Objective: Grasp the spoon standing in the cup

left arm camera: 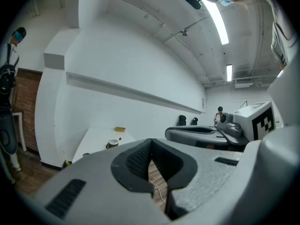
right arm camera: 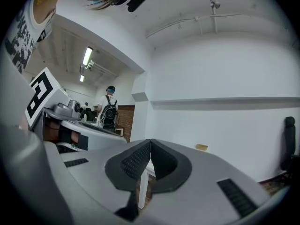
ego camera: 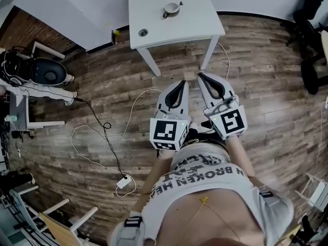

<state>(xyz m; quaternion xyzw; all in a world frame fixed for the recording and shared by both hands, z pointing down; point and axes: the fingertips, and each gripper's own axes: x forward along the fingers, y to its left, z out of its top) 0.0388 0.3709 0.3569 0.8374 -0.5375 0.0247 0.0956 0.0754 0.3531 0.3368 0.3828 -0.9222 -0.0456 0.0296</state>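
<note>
1. Wood-plank floor [ego camera: 266, 117] in a white-walled room, with a white table [ego camera: 169, 27] standing at the far end of the head view. A white cable [ego camera: 102, 132] snakes across the planks on the left.
2. The cup [ego camera: 171, 9] sits on the table toward the back, and the spoon [ego camera: 179, 4] stands in it with its handle poking out to the right. Nothing is touching either one.
3. The left gripper [ego camera: 180, 86] is held low, close in front of the person's body, well apart from the table. Its jaws are pressed together with nothing between them.
4. Same for the right gripper [ego camera: 203, 80]: just beside the left one, jaws fully closed and empty, pointing toward the table.
</note>
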